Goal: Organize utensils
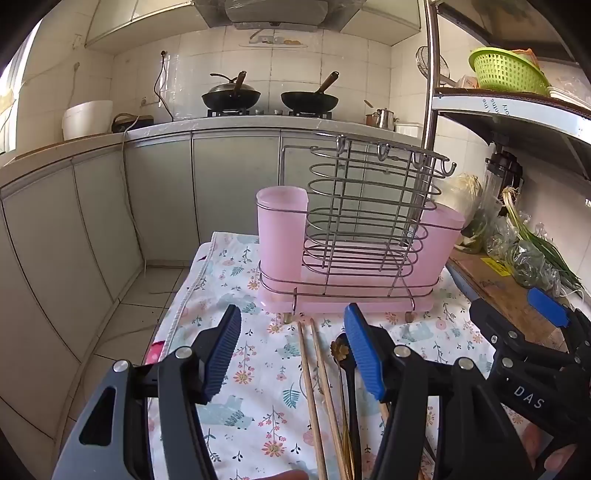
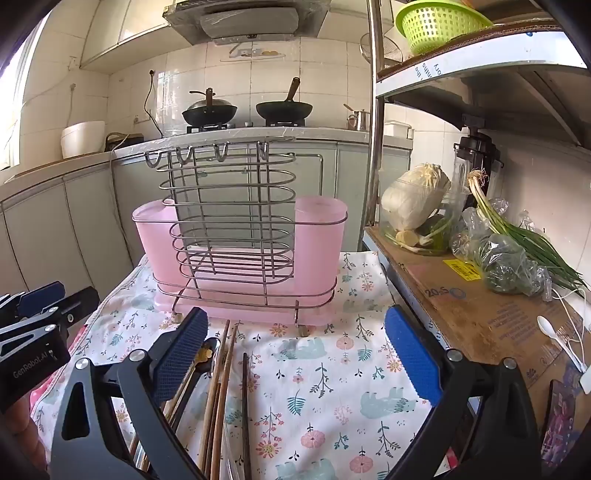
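A wire utensil rack [image 1: 365, 221] [image 2: 236, 229] with a pink cup at each end, one at its left in the left wrist view [image 1: 282, 225], stands on a floral cloth [image 1: 258, 369] [image 2: 332, 387]. Wooden chopsticks [image 1: 312, 387] [image 2: 218, 387], a dark chopstick [image 2: 245, 406] and a black spoon with a gold flower [image 1: 341, 350] [image 2: 205, 356] lie on the cloth in front of it. My left gripper [image 1: 291, 350] is open above the chopsticks. My right gripper [image 2: 295, 354] is open, its left finger [image 2: 181, 347] over the spoon.
A shelf unit stands at the right with cabbage [image 2: 417, 199], green onions [image 2: 528, 240], bagged greens, cardboard [image 2: 480, 314], a white spoon [image 2: 550, 332] and a green basket [image 2: 439, 22]. Behind are counters, two woks [image 1: 231, 96] [image 1: 309, 99] and a tiled floor at the left.
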